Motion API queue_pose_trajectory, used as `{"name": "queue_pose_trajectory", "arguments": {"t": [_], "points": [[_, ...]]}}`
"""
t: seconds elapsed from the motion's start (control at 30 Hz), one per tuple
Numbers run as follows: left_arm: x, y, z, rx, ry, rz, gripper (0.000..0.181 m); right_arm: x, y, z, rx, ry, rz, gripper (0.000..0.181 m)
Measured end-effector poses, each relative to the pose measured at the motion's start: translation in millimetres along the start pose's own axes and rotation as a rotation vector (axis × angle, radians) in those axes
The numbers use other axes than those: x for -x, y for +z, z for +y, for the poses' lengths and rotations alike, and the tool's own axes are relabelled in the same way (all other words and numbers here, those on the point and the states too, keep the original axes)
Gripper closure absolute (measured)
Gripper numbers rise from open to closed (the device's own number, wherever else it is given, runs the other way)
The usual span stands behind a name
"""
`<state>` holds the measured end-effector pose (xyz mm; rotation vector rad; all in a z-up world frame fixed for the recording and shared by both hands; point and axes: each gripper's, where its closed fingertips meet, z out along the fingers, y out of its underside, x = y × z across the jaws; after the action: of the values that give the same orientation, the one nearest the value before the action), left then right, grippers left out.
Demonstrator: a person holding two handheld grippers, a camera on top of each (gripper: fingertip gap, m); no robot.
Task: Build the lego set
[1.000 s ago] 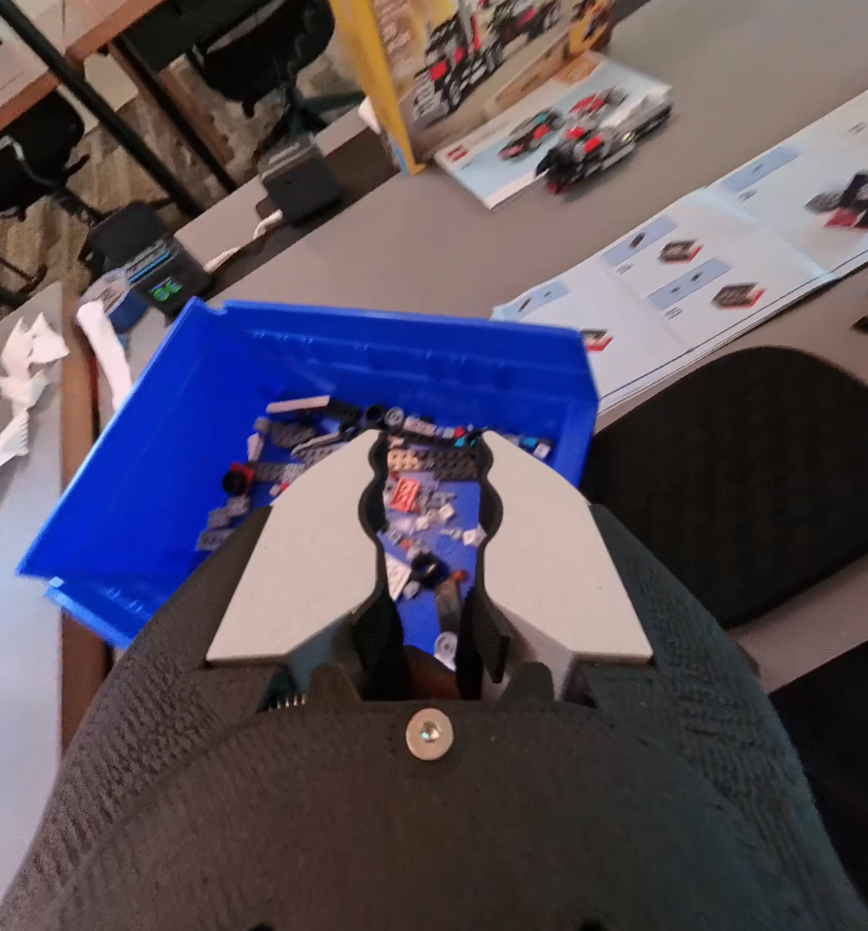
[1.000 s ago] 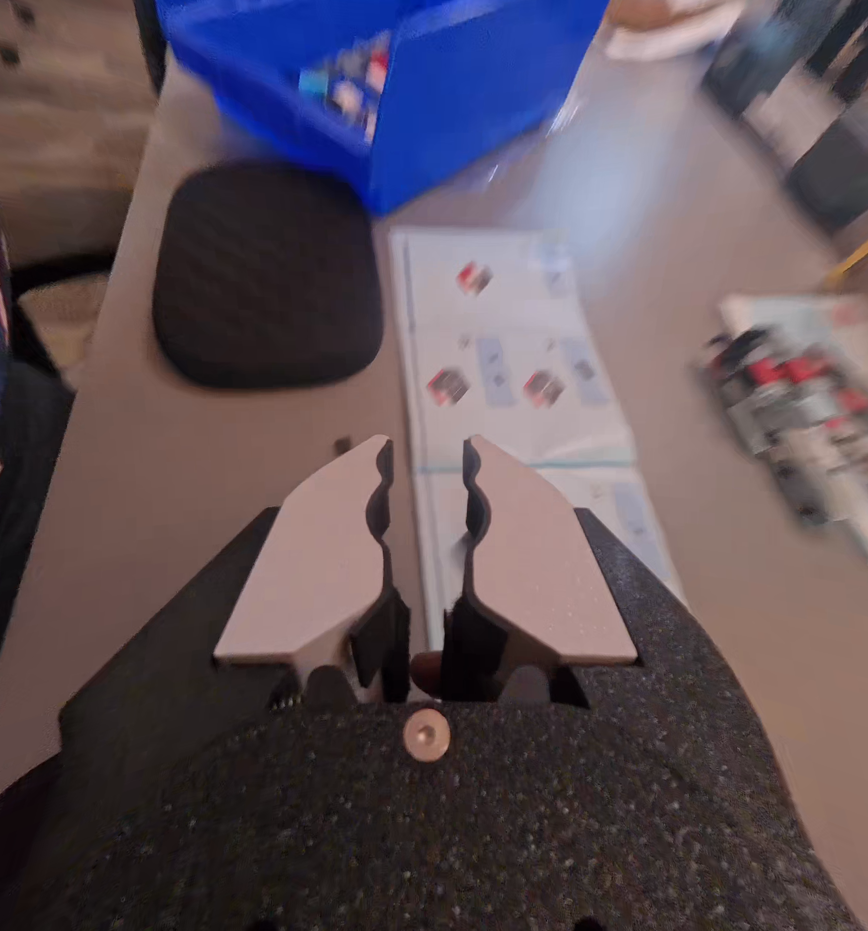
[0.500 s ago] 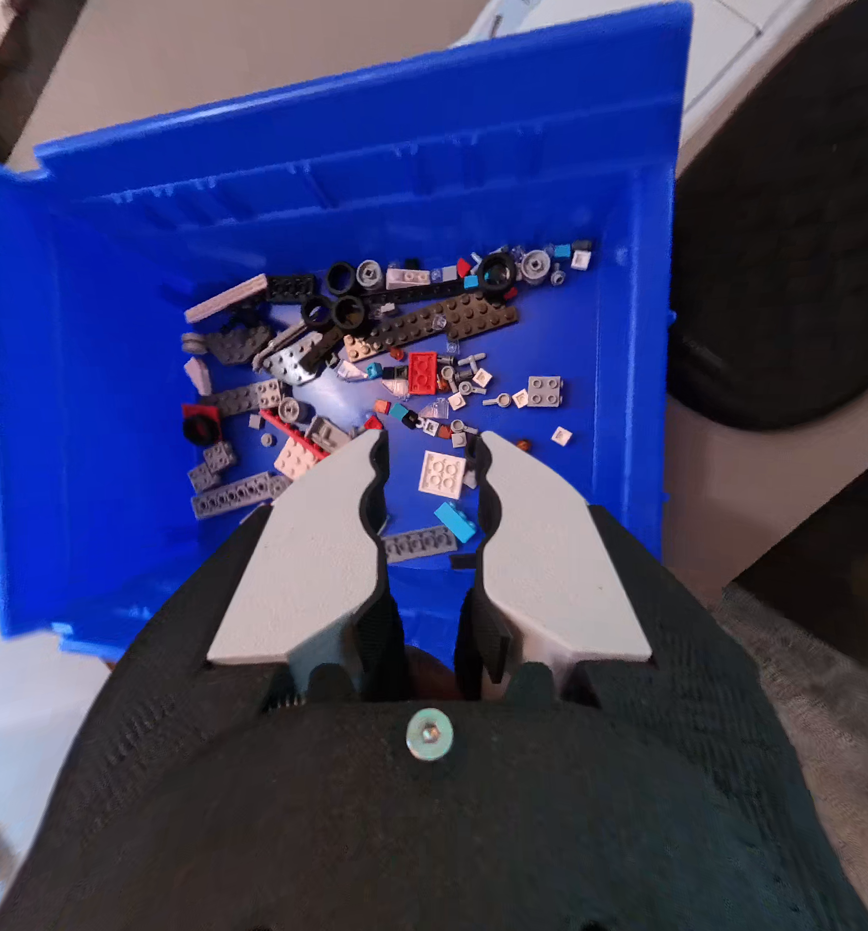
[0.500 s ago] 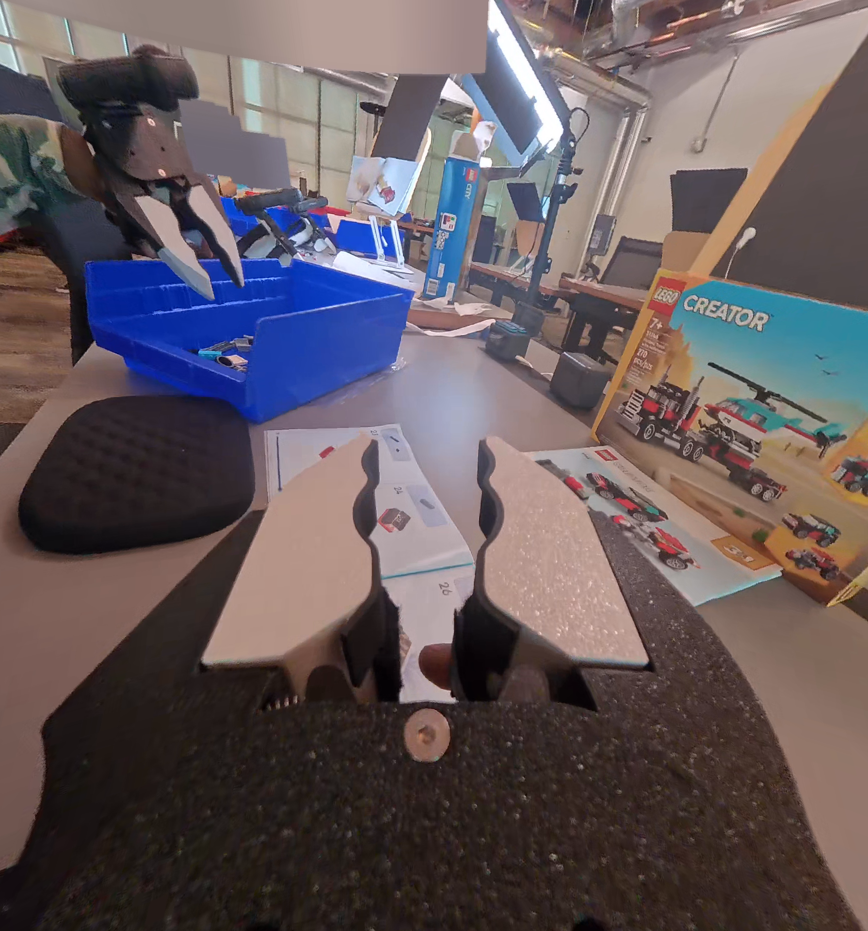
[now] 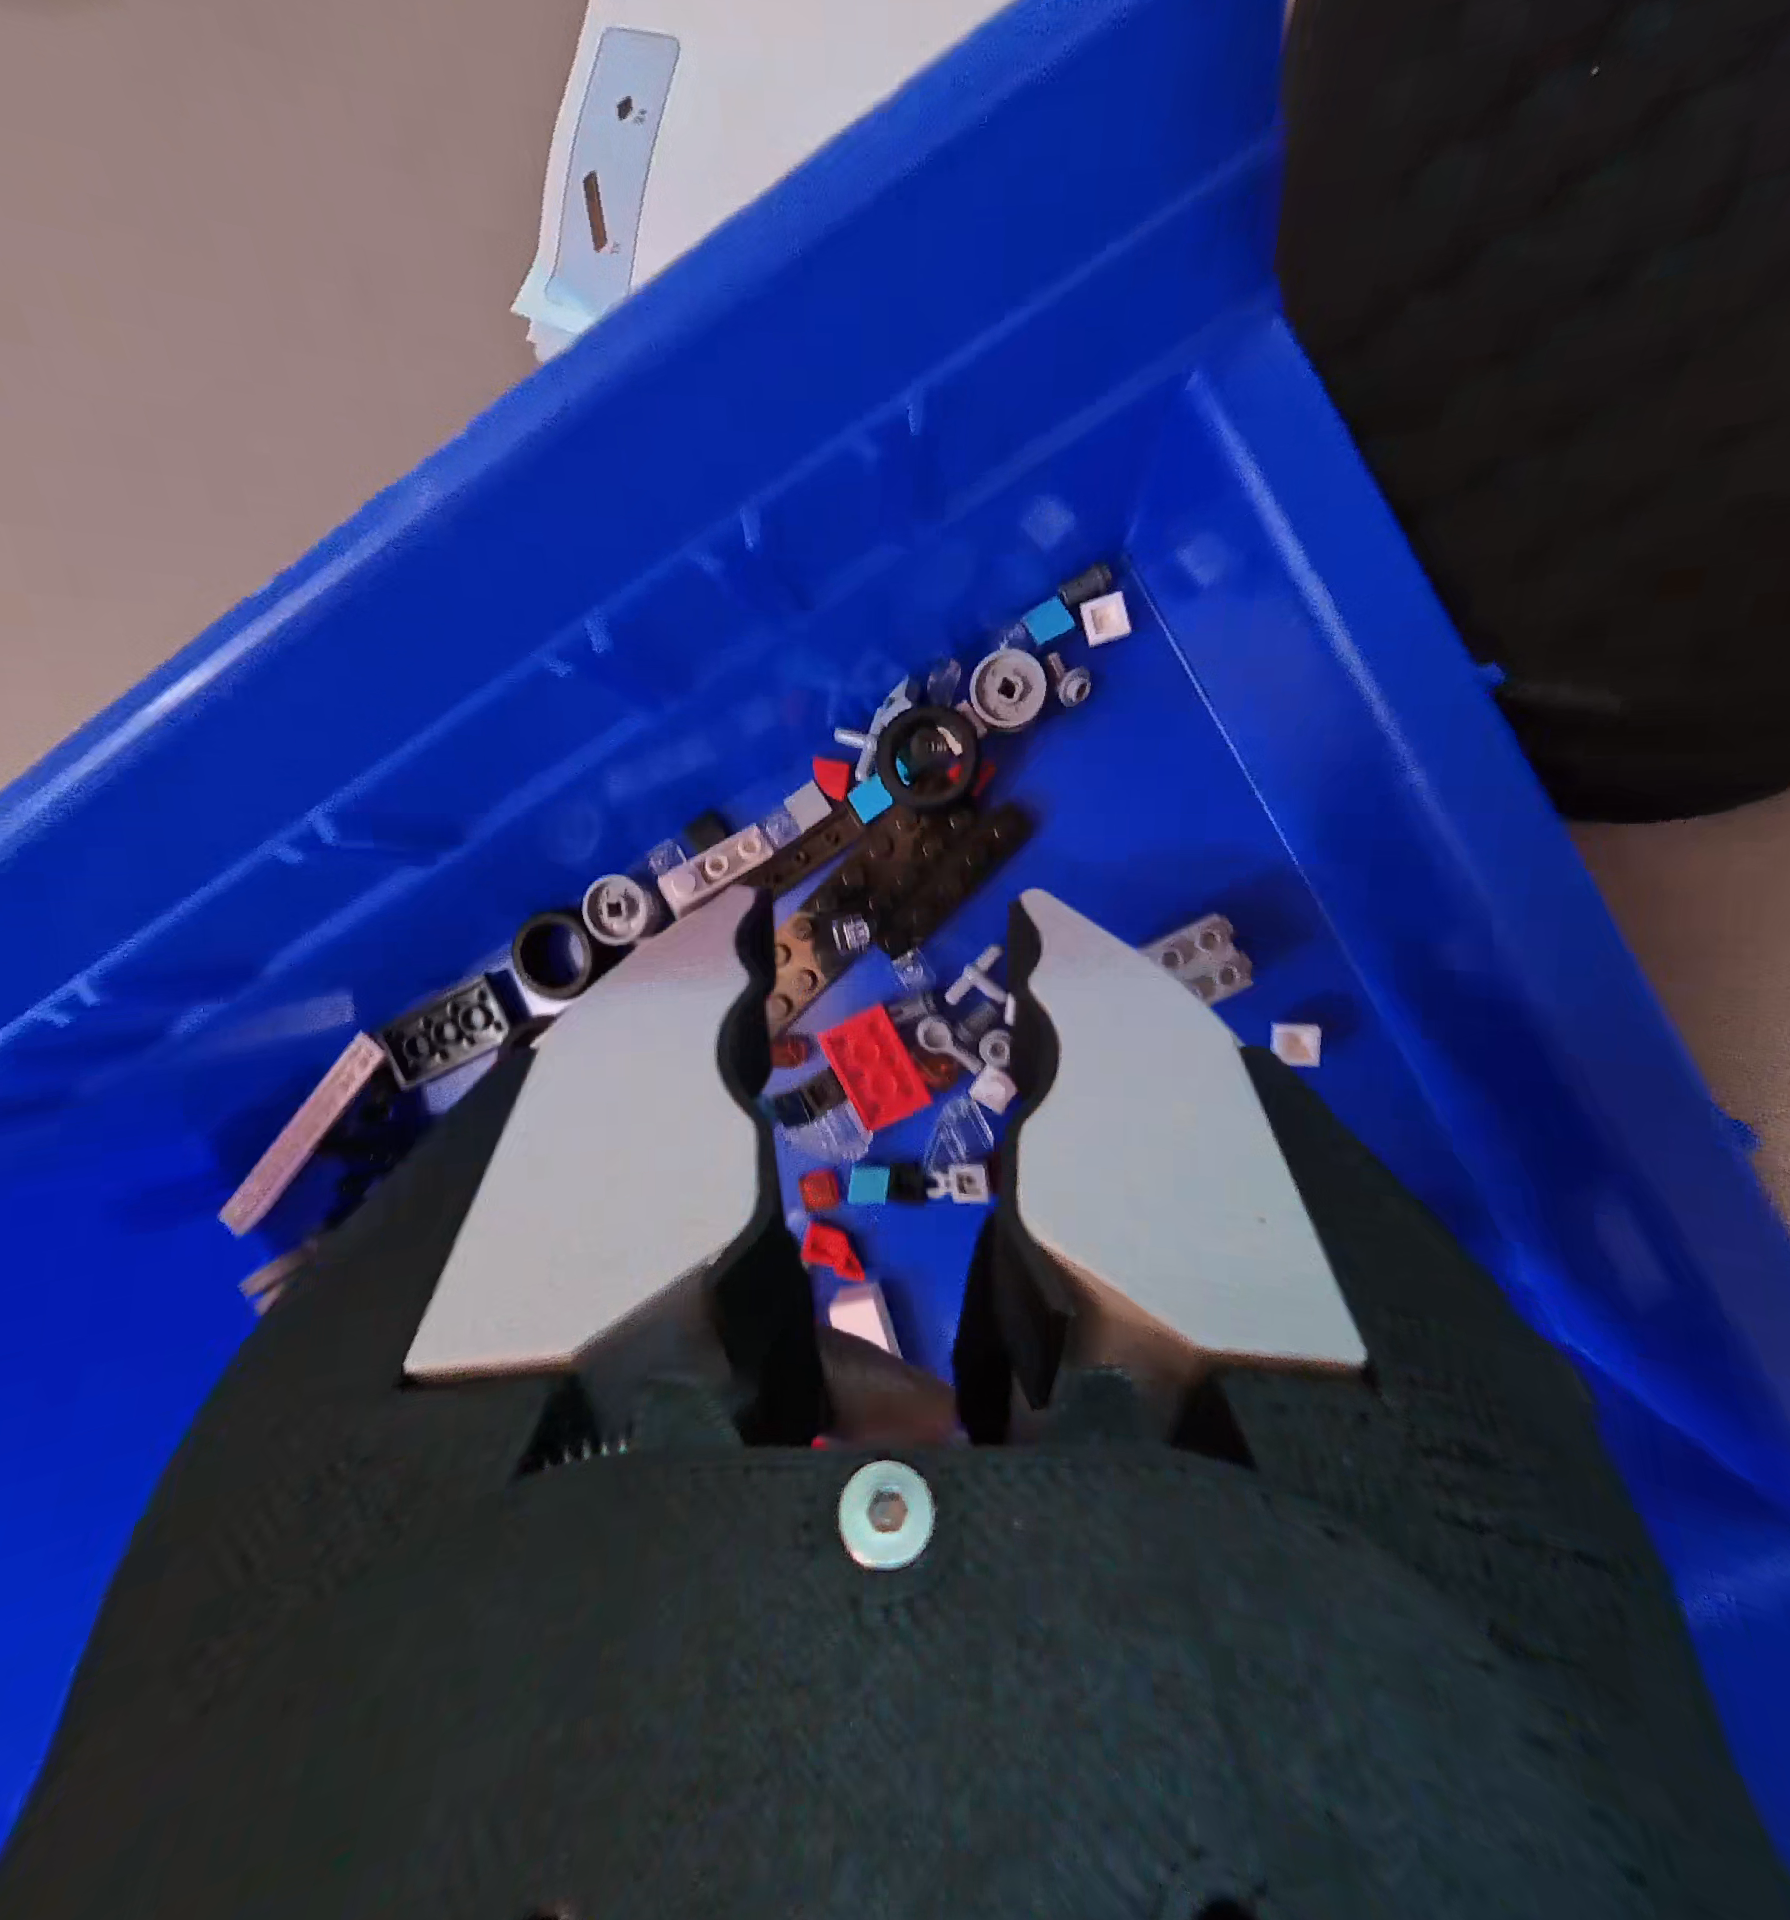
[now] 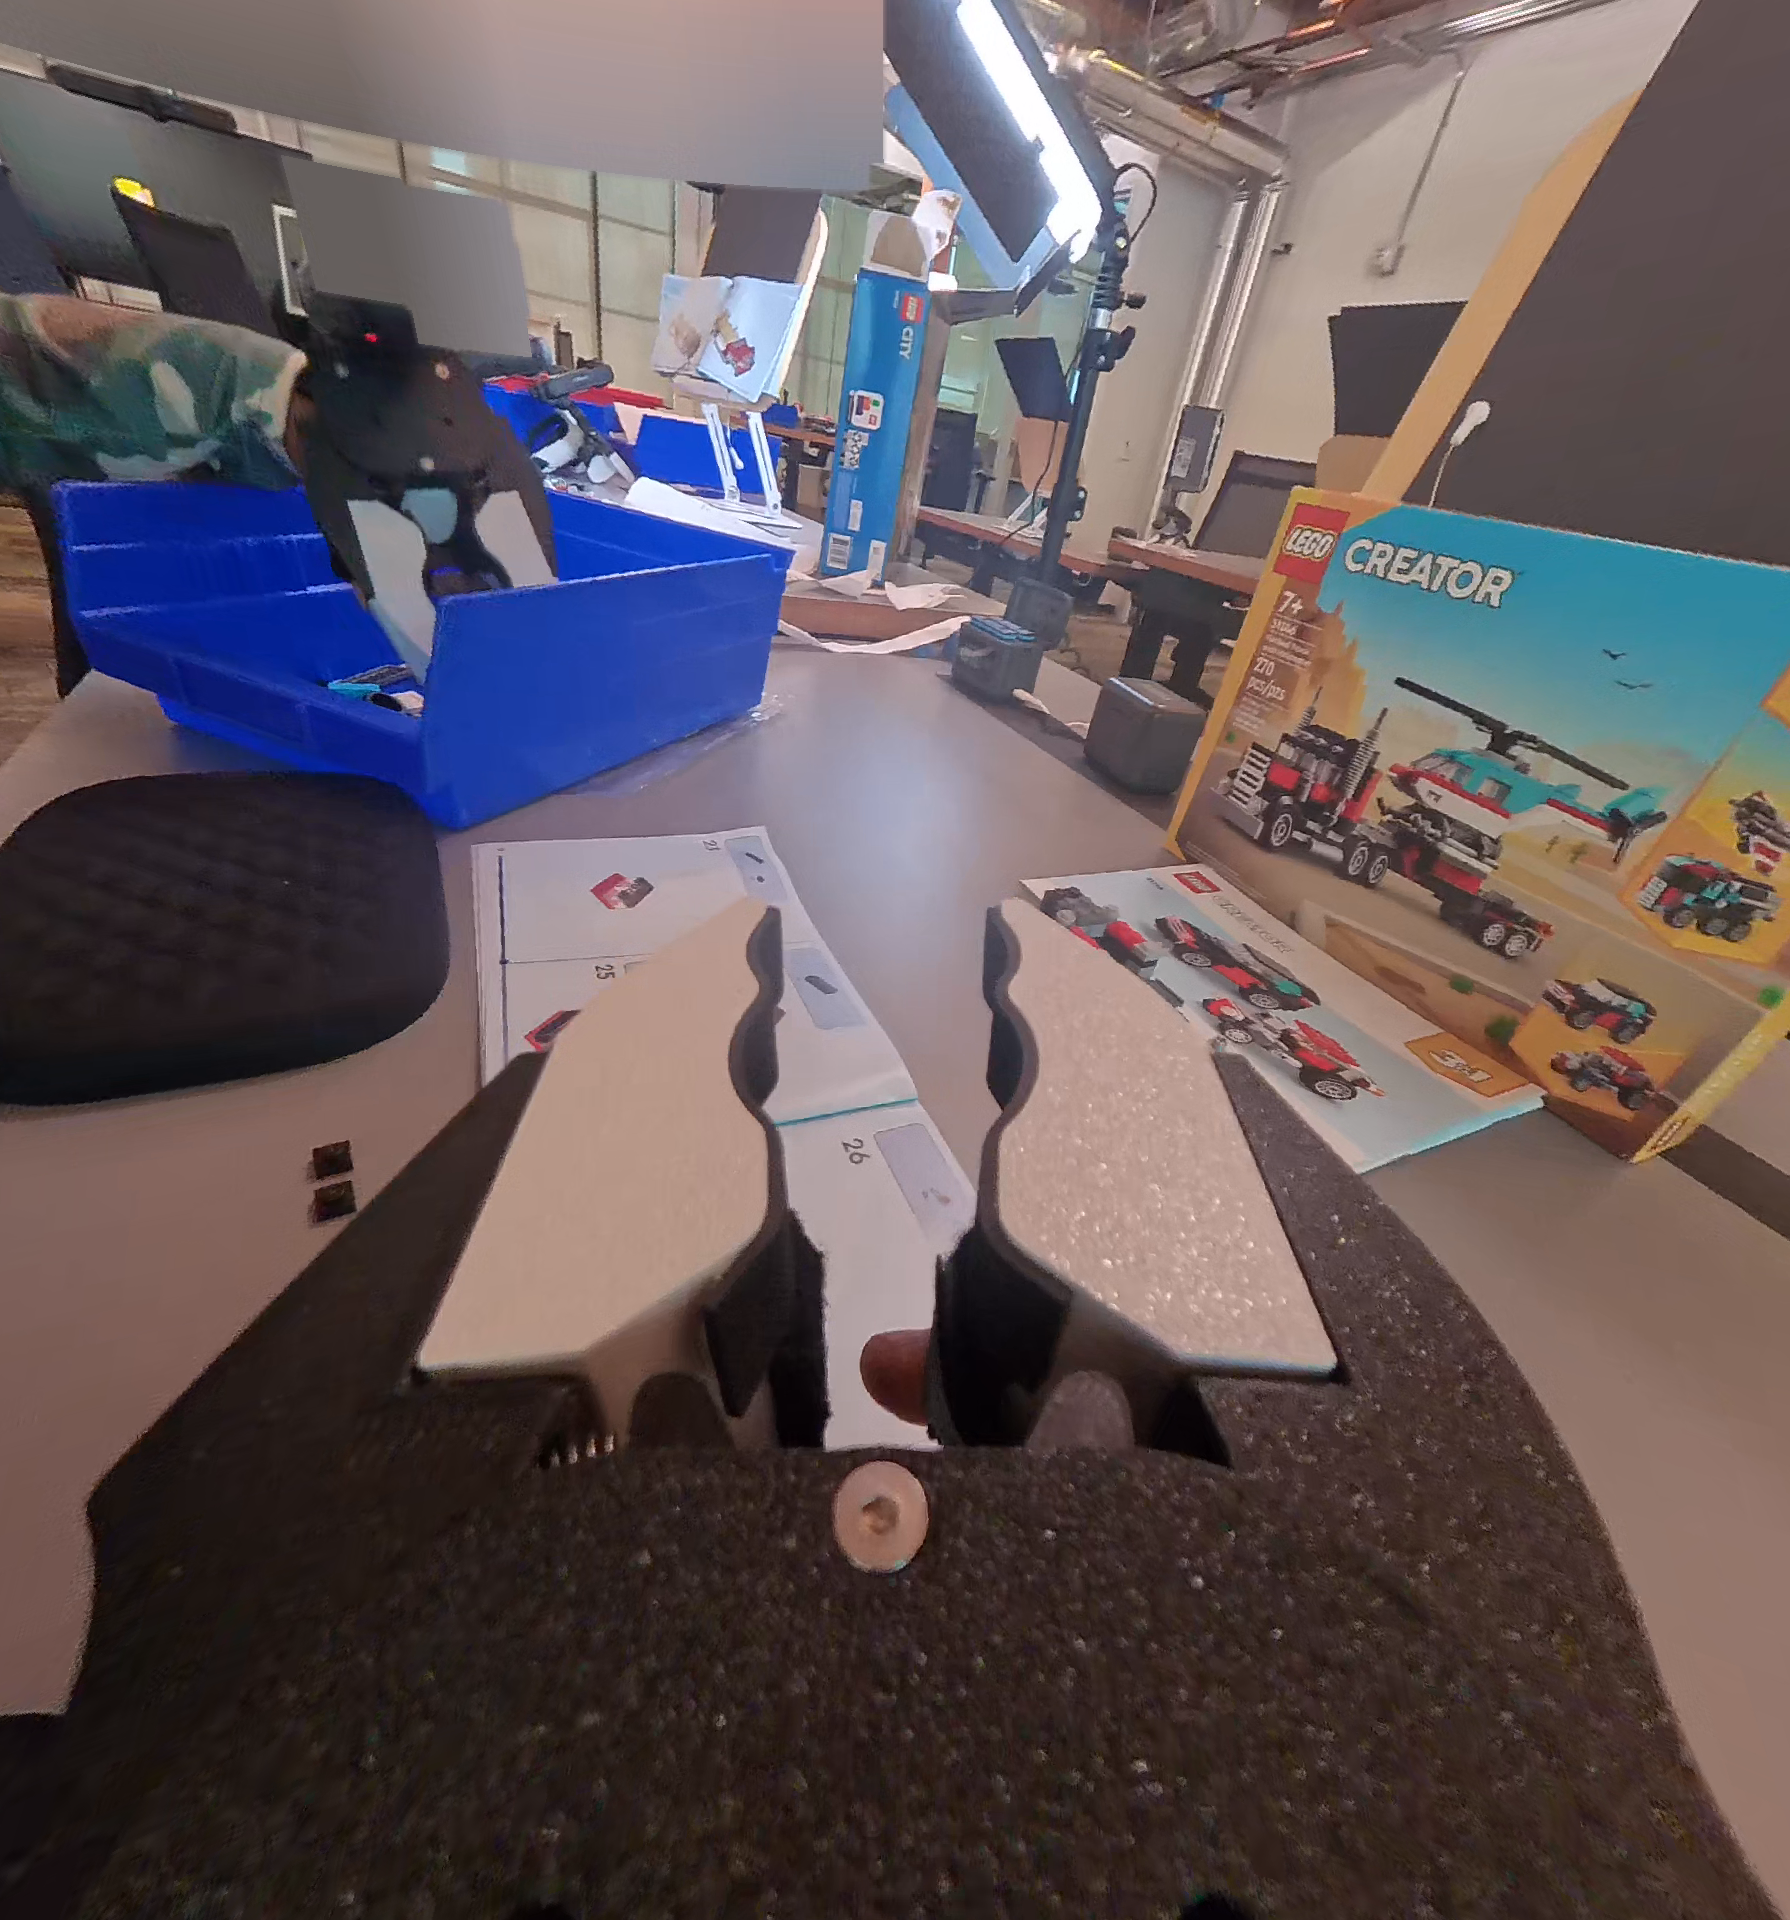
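While the left gripper (image 5: 886,920) hangs inside the blue bin (image 5: 1410,935) with its jaws spread and nothing between them, a red brick (image 5: 875,1065) lies right in that gap among loose lego pieces (image 5: 932,748) on the bin floor. Over on the grey table (image 6: 891,790), the right gripper (image 6: 875,920) sits parted and empty above the open instruction booklet (image 6: 642,894), the black pad (image 6: 184,925) to its left, the set's box (image 6: 1514,790) standing to its right.

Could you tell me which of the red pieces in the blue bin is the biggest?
The red studded brick lying between the open left gripper's fingers; the other red bits in the blue bin are much smaller.
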<state>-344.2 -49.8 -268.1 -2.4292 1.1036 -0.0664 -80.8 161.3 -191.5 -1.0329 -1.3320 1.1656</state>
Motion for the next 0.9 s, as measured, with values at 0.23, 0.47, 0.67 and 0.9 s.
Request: {"name": "queue_pose_trajectory", "arguments": {"t": [0.23, 0.47, 0.67, 0.9], "points": [[-13, 27, 4, -0.007, -0.028, 0.093, 0.112, -5, 2, 8, 0.036, -0.027, 0.037, 0.147], [-39, 15, 15, 0.042, -0.010, 0.196, 0.143, -10, 2, 12, 0.051, -0.017, 0.057, 0.148], [-24, 12, -14, -0.166, 0.016, 0.082, 0.101, -9, 4, 14, 0.059, -0.007, 0.045, 0.148], [-54, 14, 0, -0.038, 0.066, 0.260, 0.141, -10, 2, 12, 0.056, -0.023, 0.054, 0.149]]}}
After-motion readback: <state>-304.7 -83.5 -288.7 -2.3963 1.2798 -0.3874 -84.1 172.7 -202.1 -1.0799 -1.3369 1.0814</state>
